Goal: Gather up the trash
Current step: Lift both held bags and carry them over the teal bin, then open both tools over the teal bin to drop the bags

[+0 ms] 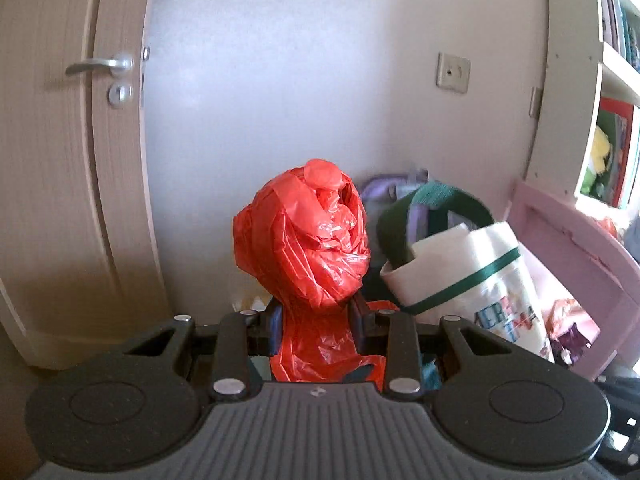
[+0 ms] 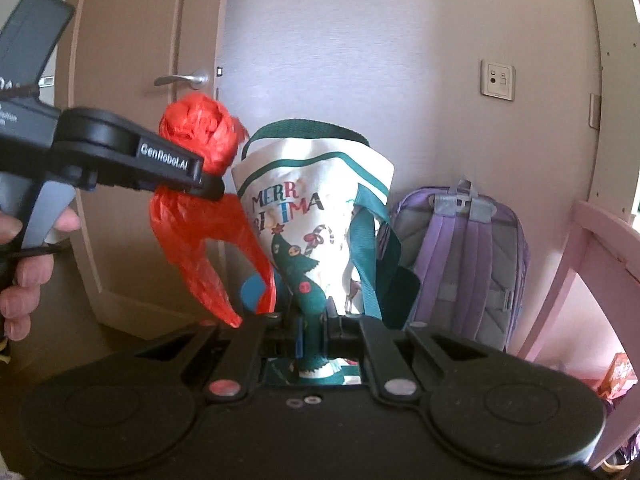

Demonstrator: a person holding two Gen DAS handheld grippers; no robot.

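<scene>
A crumpled red plastic bag (image 1: 308,240) is pinched between the fingers of my left gripper (image 1: 318,320); its bunched top stands above the jaws and its tail hangs below. The right wrist view shows that same left gripper (image 2: 208,186) from the side, clamped on the red plastic bag (image 2: 196,140) in mid-air. My right gripper (image 2: 312,332) is shut on the fabric of a white tote bag (image 2: 316,192) with green handles and a Christmas print. The tote bag (image 1: 460,276) hangs just right of the red bag.
A beige door (image 2: 152,120) with a metal handle (image 2: 182,79) stands behind, beside a white wall. A purple backpack (image 2: 460,264) leans against the wall. A pink chair frame (image 2: 580,264) and a shelf (image 1: 616,100) with books are at the right. A person's hand (image 2: 24,264) grips the left tool.
</scene>
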